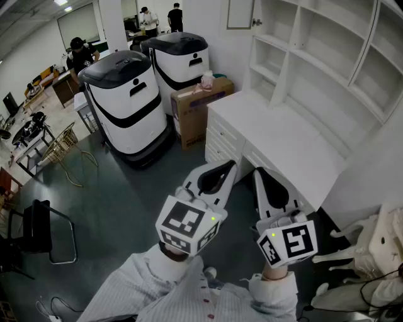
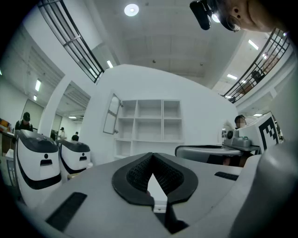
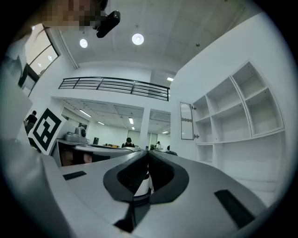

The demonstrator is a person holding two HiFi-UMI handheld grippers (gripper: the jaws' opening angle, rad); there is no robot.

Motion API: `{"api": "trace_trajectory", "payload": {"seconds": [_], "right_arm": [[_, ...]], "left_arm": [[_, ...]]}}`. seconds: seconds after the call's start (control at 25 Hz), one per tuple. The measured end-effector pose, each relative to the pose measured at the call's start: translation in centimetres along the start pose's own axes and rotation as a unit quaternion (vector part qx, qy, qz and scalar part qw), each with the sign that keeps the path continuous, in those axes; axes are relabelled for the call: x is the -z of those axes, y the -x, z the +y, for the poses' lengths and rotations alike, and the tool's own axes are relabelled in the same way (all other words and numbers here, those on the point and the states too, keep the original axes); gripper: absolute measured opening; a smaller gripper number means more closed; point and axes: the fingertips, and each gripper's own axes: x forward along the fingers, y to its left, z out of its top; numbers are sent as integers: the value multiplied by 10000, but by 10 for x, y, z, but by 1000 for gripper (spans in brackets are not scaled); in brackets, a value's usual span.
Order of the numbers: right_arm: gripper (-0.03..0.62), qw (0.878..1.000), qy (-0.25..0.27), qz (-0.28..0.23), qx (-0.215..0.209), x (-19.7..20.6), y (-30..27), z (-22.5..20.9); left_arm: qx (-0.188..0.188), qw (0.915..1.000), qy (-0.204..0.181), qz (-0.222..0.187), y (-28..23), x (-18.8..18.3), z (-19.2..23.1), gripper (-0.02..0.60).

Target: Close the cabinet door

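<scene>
The cabinet door (image 1: 240, 14) is a narrow white panel standing open at the left end of the white shelf unit (image 1: 327, 56), with a small handle (image 1: 257, 22) on its edge. It also shows in the left gripper view as the door (image 2: 111, 114) and in the right gripper view as the door (image 3: 187, 121), far ahead in both. My left gripper (image 1: 232, 165) and right gripper (image 1: 258, 173) are held side by side in front of the white counter (image 1: 283, 135), well short of the door. Both are shut with nothing between the jaws: left gripper (image 2: 152, 154), right gripper (image 3: 149, 152).
Two tall white-and-black machines (image 1: 126, 104) stand on the dark floor to the left, with a cardboard box (image 1: 198, 104) beside the counter's drawers (image 1: 220, 141). A wire basket (image 1: 60, 148) and black chair (image 1: 38, 229) are at far left. People stand in the background.
</scene>
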Motion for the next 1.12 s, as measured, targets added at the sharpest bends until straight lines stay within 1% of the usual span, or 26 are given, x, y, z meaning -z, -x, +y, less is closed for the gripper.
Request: {"api": "trace_trajectory", "payload": {"seconds": [0.16, 0.32, 0.56, 0.68, 0.84, 1.12], "right_arm": [[12, 10000, -10, -28, -18, 2, 12, 0], [12, 10000, -67, -32, -20, 5, 19, 1], [12, 9998, -208, 29, 0, 18, 9, -1], [12, 9997, -246, 61, -6, 25, -10, -5], [12, 9997, -202, 102, 24, 31, -51, -14], [12, 9998, -116, 110, 97, 39, -153, -42]], "left_arm": [[36, 10000, 4, 14, 2, 4, -13, 9], [6, 10000, 38, 47, 5, 10, -16, 9], [-126, 9999, 88, 66, 7, 15, 3, 9], [-161, 9998, 62, 54, -1, 17, 22, 9], [-115, 9999, 83, 24, -23, 18, 58, 9], [-76, 10000, -16, 15, -84, 13, 148, 9]]}}
